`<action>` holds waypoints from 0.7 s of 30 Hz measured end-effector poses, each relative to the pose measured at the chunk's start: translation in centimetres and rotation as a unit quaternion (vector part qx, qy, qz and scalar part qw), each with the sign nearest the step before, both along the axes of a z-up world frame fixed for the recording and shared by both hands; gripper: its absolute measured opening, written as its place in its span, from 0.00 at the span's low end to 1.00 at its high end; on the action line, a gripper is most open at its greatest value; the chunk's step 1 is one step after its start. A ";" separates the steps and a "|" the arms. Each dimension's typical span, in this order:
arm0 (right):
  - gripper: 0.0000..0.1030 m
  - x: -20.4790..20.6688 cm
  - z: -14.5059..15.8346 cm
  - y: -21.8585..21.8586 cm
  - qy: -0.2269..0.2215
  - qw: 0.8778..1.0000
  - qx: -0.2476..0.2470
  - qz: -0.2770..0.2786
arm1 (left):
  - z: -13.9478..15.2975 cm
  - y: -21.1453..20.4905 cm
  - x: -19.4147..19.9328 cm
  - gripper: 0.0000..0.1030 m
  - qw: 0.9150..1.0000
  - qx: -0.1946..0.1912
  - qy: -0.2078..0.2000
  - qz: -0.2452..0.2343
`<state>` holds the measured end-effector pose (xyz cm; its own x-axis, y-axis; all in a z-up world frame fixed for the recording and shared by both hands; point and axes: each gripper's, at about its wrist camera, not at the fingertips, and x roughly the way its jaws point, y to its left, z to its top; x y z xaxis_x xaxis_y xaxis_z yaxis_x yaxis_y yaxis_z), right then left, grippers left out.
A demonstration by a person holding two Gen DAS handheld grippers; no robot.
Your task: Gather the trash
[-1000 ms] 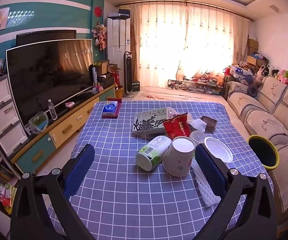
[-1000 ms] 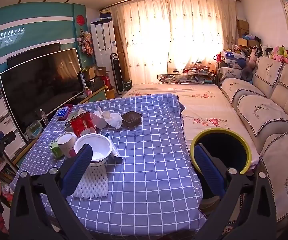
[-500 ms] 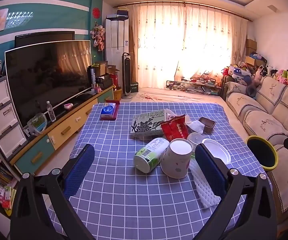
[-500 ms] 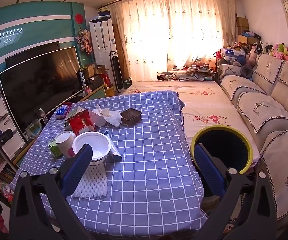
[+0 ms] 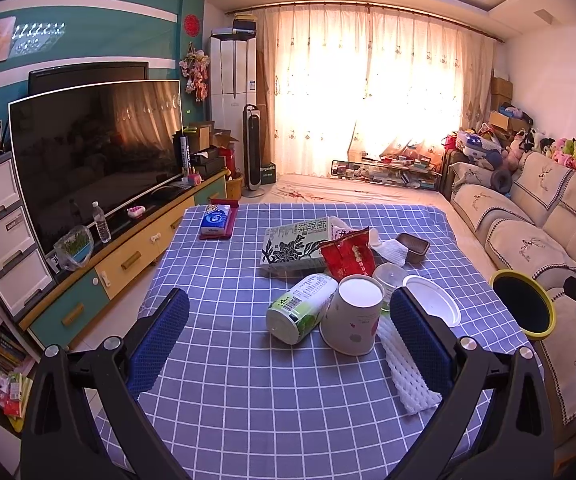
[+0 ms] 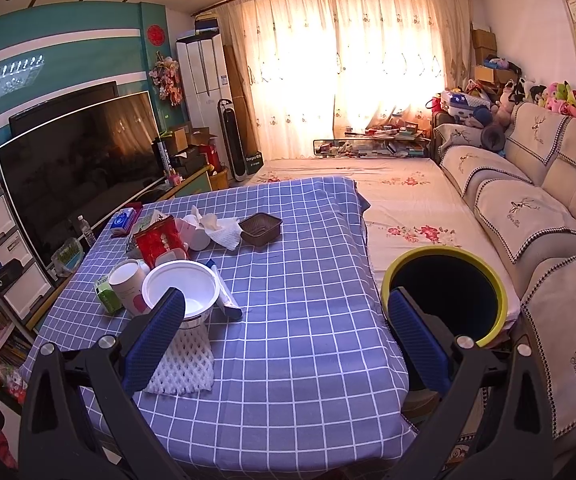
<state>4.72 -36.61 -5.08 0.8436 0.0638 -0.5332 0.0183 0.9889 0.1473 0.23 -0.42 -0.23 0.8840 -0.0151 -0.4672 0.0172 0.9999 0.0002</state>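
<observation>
A: Both pairs of fingers are spread and hold nothing. The left gripper (image 5: 288,344) faces the paper cup (image 5: 353,316) and green can (image 5: 302,308) near the desk's (image 5: 248,400) middle.

B: Only the right gripper (image 6: 286,338) shows the whole bin (image 6: 444,292), beside the desk's right edge.

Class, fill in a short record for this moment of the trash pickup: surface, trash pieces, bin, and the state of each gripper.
surface: table with blue checked cloth
trash: paper cup, tipped green can, red snack bag, white foam net, white bowl, brown tray
bin: yellow-rimmed bin, beside the table, by the sofa
left gripper: jaws open, empty
right gripper: jaws open, empty
</observation>
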 end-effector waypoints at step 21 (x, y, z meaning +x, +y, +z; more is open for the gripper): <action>0.94 0.4 -0.3 0.0 0.007 1.000 0.000 0.001 | 0.0 -0.3 -0.6 0.96 1.000 0.000 0.002 -0.001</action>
<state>5.12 -36.62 -5.38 0.8361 0.0665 -0.5446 0.0176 0.9889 0.1477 -0.33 -0.75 -0.26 0.8820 -0.0168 -0.4710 0.0189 0.9998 -0.0002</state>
